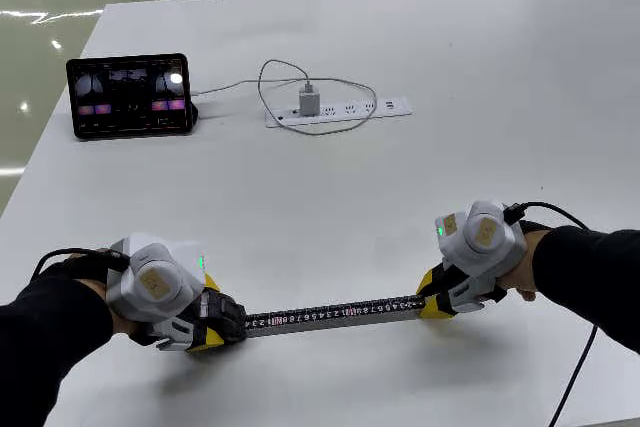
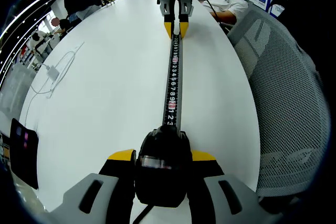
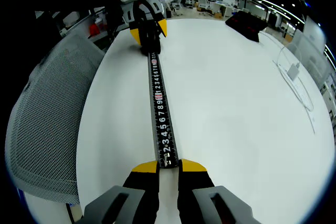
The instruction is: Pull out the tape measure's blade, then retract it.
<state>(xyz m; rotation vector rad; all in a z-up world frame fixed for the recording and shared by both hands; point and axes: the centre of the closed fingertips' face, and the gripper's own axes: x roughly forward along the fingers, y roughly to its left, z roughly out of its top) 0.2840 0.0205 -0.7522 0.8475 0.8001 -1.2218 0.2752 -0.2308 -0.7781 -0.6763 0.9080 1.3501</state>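
The fingers (image 2: 122,155) of the left gripper (image 2: 163,157) are closed on the tape measure's black case (image 2: 163,174), one yellow tip on either side of it. From the mouth of the case, just ahead of these fingertips, the blade (image 2: 172,77) runs straight out. It lies flat on the white table (image 1: 420,177) with its numbered face up. Its far end sits between the fingers of the right gripper (image 3: 168,167), which stand narrow and pinch the tip of the blade between their yellow ends. The two grippers face each other, well apart, with the blade stretched between them. Beyond the blade, well away from both pairs of fingers, a tablet (image 1: 130,95) stands with its screen lit. Near it a power strip (image 1: 340,110) lies with a white charger (image 1: 309,100) plugged into it.
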